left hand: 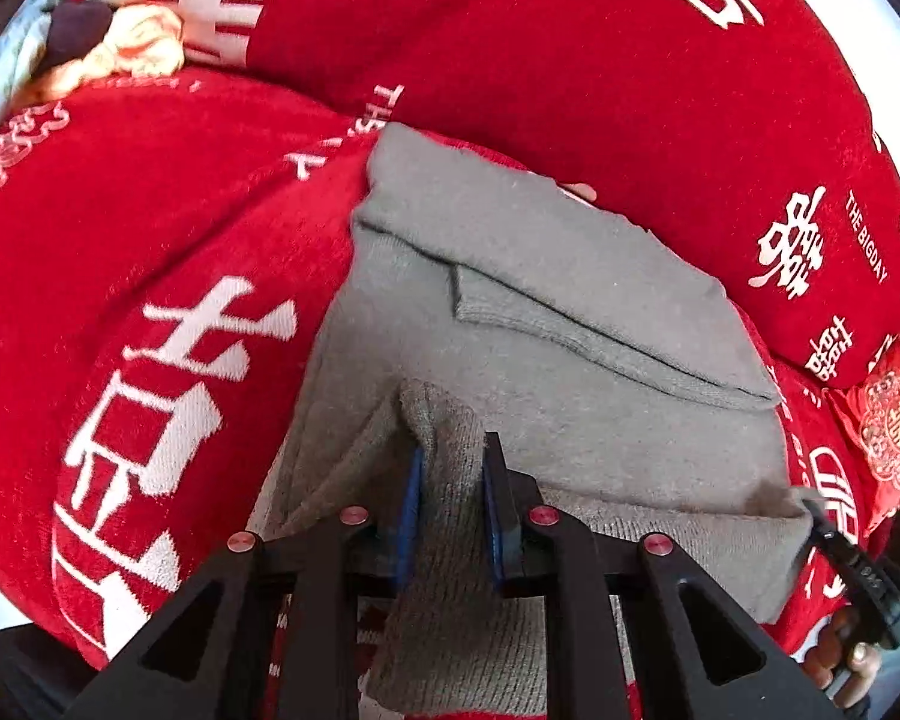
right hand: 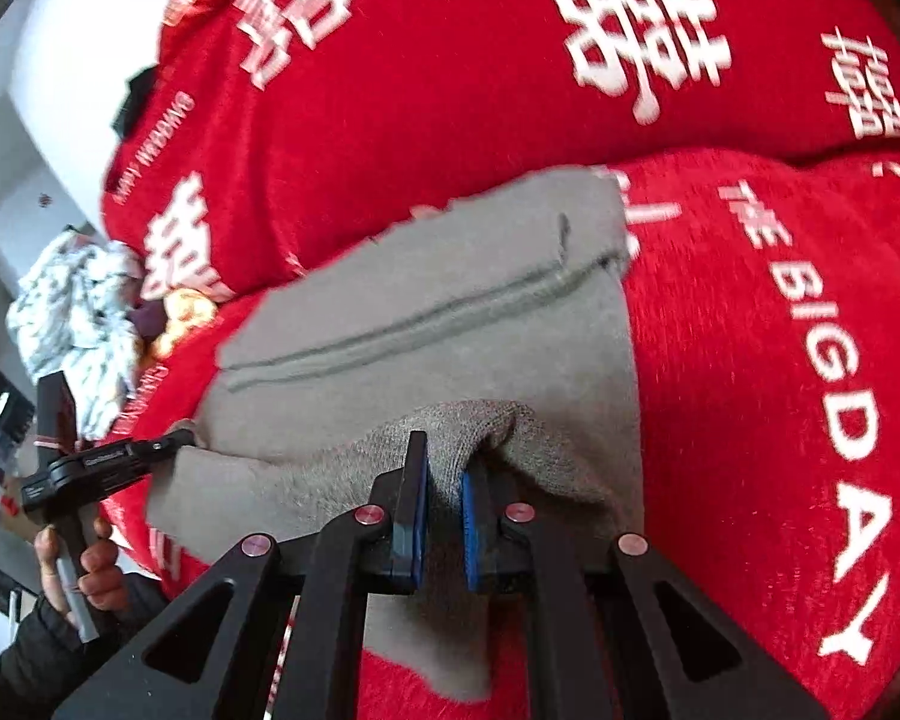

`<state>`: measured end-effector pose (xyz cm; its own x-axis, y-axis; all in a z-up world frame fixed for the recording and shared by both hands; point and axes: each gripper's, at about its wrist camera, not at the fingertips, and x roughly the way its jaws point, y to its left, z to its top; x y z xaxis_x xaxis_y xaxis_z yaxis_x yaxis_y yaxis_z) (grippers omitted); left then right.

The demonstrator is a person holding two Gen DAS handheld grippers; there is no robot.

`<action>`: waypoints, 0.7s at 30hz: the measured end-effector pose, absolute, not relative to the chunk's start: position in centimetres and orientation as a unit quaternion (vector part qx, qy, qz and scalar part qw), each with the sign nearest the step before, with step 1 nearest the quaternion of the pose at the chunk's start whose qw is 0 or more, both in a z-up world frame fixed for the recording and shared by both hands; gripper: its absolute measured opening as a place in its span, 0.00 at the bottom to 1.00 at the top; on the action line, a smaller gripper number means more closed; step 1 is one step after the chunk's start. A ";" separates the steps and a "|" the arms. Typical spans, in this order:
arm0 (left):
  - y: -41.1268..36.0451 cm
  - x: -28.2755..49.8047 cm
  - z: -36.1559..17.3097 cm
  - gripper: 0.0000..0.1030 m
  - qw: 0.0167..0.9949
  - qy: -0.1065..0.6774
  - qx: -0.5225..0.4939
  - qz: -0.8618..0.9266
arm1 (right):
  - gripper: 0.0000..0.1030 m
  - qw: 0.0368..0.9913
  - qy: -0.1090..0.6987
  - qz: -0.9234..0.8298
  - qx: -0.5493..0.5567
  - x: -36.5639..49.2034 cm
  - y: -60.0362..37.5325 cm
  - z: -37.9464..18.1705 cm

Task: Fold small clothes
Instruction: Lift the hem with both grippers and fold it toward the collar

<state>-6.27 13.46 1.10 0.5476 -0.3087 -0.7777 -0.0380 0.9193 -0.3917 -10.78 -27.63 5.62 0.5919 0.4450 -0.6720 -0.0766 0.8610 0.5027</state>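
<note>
A small grey knit garment (left hand: 546,312) lies on a red blanket (left hand: 150,228) with white characters; it also shows in the right wrist view (right hand: 426,312). My left gripper (left hand: 450,450) is shut on a pinched fold of the garment's near edge. My right gripper (right hand: 444,456) is shut on another fold of the same near edge. Both hold the near hem lifted over the rest of the garment. The right gripper's tip shows at the garment's right corner in the left wrist view (left hand: 834,540), and the left gripper at its left corner in the right wrist view (right hand: 108,462).
The red blanket (right hand: 750,360) bulges in soft mounds all around. A heap of other clothes, orange and dark (left hand: 114,42), lies at the far left; a white patterned cloth (right hand: 78,312) lies beside it. The person's hand (right hand: 84,564) holds the left gripper's handle.
</note>
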 end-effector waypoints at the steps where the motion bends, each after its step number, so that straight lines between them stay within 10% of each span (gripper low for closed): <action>1: 13.7 -6.6 1.3 0.33 0.860 0.467 -0.189 -0.084 | 0.13 0.862 0.431 0.148 0.222 -10.8 -27.7 5.3; 3: 14.2 -7.5 1.8 0.65 0.862 0.460 -0.192 -0.095 | 0.16 0.859 0.428 0.153 0.235 -11.3 -28.0 5.2; 5: 14.7 -9.4 2.6 0.84 0.873 0.439 -0.190 -0.094 | 0.44 0.860 0.425 0.157 0.233 -12.2 -28.2 5.4; 7: 15.0 -10.9 2.8 0.84 0.879 0.432 -0.178 -0.092 | 0.60 0.868 0.422 0.150 0.216 -13.7 -28.2 5.6; 16: 14.1 -11.7 0.4 0.82 0.854 0.467 -0.197 -0.116 | 0.55 0.852 0.435 0.160 0.242 -16.8 -28.9 4.0; 21: 12.8 -11.7 0.3 0.38 0.848 0.479 -0.186 -0.130 | 0.22 0.832 0.443 0.201 0.269 -16.1 -28.2 3.8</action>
